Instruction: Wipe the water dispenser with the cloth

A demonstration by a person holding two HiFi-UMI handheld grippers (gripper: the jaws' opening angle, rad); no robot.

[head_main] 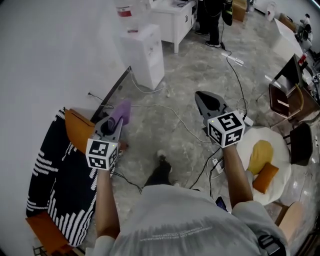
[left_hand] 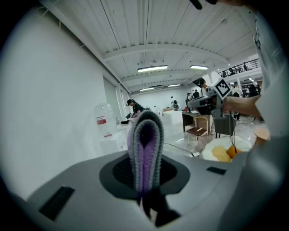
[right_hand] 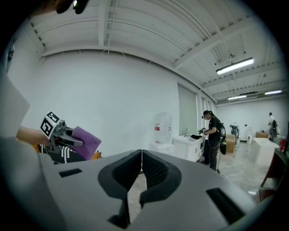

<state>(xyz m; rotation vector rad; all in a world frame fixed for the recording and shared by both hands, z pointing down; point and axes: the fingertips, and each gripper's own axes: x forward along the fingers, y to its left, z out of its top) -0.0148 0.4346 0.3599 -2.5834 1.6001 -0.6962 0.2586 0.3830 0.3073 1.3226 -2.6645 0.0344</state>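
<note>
A white water dispenser (head_main: 144, 52) stands against the wall ahead, with its bottle (head_main: 129, 11) on top; it also shows far off as the dispenser (left_hand: 109, 135) and the dispenser (right_hand: 163, 135). My left gripper (head_main: 117, 117) is shut on a folded purple cloth (head_main: 120, 112), which stands up between the jaws as the cloth (left_hand: 145, 151). The right gripper (head_main: 206, 102) is held level to the right, jaws shut with nothing between them. From the right gripper view the cloth (right_hand: 86, 141) shows at the left. Both grippers are well short of the dispenser.
Cables (head_main: 177, 120) run across the concrete floor. A chair with a black-and-white garment (head_main: 52, 175) is at my left, a white round seat with yellow cushions (head_main: 265, 160) at my right. A white cabinet (head_main: 176, 20) and a person (head_main: 212, 22) stand beyond the dispenser.
</note>
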